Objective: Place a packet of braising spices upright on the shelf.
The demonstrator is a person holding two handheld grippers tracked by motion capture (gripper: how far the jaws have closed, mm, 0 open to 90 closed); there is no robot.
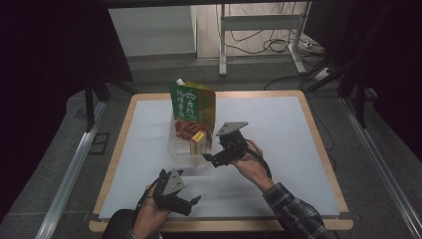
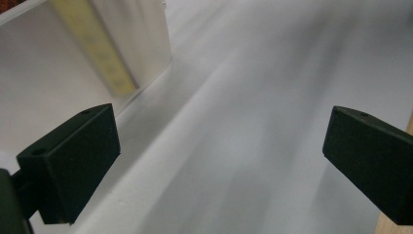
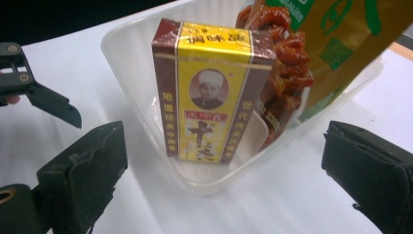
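We see our right gripper (image 1: 215, 160) just beside a clear plastic tub (image 3: 146, 63) at the middle of the table, jaws spread wide and holding nothing. Standing upright in the tub's near corner is a small yellow and maroon cardboard box (image 3: 209, 92). Red dried pieces (image 3: 277, 73) and a tall green and gold pouch (image 3: 341, 44) lean behind it. The box faces the open jaws squarely, so we judge it is the thing being reached for or just let go. Our left gripper (image 1: 191, 203) rests near the table's front edge, well apart, jaws also wide and empty. The table has a white sheet (image 1: 278, 129) inside a pale wooden rim (image 1: 318, 129). Beyond lie grey floor, cables (image 1: 259, 42) and dark curtains.
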